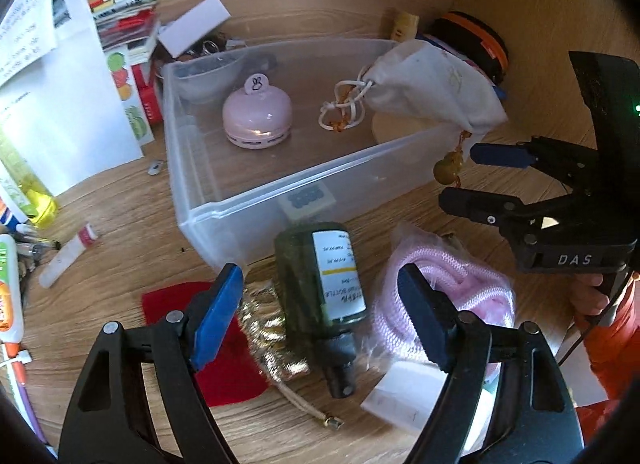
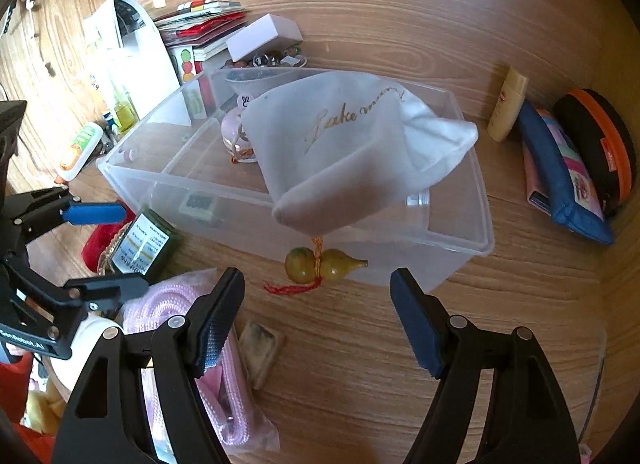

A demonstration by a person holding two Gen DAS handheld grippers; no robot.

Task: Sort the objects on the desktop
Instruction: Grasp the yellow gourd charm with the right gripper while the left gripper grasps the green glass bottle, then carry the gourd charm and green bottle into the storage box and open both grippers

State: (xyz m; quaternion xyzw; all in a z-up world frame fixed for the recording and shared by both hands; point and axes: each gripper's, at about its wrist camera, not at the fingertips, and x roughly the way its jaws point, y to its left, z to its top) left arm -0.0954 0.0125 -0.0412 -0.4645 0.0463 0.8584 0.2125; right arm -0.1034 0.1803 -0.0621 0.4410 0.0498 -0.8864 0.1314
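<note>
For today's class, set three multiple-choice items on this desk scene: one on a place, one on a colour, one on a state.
1. Where is the pink round gadget?
A. inside the clear bin
B. on the red cloth
C. under the papers

2. What colour is the rope in the plastic bag?
A. green
B. pink
C. black

3. How is the left hand-held gripper?
A. shut on the bottle
B. shut on nothing
C. open

Answers: 1 A, it sits on the bin's floor; 2 B, its coils show pink; 3 C, its fingers stand apart either side of the dark bottle.
</note>
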